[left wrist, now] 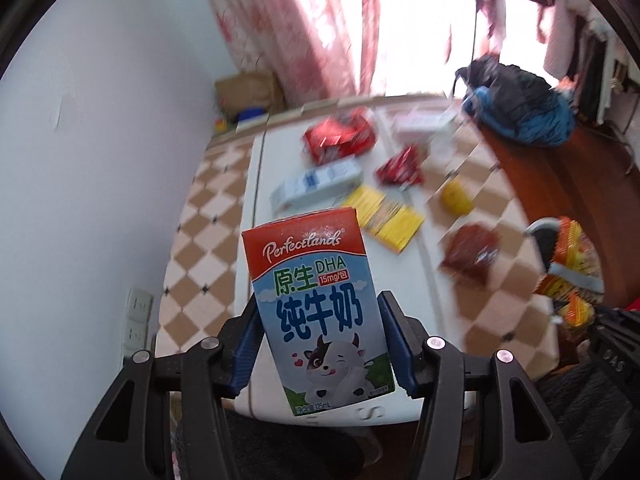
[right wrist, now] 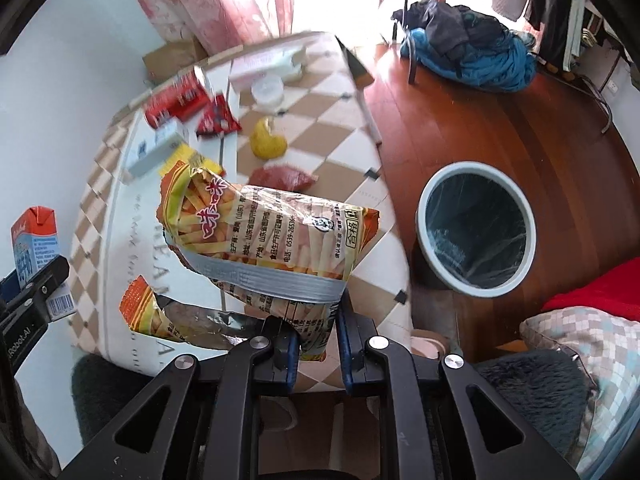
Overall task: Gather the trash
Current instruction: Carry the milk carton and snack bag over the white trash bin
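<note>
My left gripper (left wrist: 318,328) is shut on a red and blue milk carton (left wrist: 316,304) and holds it upright above the table; the carton also shows at the left of the right wrist view (right wrist: 34,240). My right gripper (right wrist: 317,334) is shut on an orange and yellow snack bag (right wrist: 264,240), held above the table's near edge. A round bin with a grey rim (right wrist: 424,208) and a clear liner stands on the wooden floor to the right of the table. More trash lies on the table: red wrappers (left wrist: 340,136), a blue and white box (left wrist: 316,186), a yellow packet (left wrist: 384,216), a dark red pouch (right wrist: 282,178).
The table has a checkered cloth (right wrist: 332,120) with a white runner. A yellow fruit (right wrist: 267,142) and a white lid (right wrist: 267,90) lie on it. A blue and black pile of clothes (right wrist: 468,48) lies on the floor beyond. A red blanket and checkered pillow (right wrist: 588,344) are at the right.
</note>
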`<state>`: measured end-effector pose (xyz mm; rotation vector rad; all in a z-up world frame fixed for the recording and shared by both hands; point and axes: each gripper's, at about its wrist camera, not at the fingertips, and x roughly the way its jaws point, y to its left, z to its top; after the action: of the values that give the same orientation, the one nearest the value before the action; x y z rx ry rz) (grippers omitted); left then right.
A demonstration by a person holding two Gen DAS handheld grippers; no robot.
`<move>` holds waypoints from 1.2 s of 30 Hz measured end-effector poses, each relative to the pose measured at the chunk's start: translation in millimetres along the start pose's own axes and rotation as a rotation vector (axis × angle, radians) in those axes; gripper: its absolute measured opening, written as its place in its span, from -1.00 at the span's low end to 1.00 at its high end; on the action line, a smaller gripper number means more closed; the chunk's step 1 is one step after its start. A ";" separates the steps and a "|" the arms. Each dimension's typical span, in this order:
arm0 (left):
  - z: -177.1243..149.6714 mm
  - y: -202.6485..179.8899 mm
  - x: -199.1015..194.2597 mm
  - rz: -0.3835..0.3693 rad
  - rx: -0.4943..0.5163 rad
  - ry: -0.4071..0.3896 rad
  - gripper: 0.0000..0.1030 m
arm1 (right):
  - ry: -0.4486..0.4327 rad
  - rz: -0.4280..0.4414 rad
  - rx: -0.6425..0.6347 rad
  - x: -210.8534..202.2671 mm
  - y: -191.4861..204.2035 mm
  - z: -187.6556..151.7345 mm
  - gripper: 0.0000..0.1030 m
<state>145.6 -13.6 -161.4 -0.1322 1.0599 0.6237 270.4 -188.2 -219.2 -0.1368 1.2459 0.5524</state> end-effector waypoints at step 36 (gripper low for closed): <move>102.5 -386.7 220.4 -0.523 0.260 0.557 0.33 | 0.356 -0.072 0.438 169.6 -359.2 60.1 -0.67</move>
<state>506.8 -199.7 -370.0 -0.3562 1.5589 -0.0407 525.3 -419.6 -426.3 0.0931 1.6731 0.1850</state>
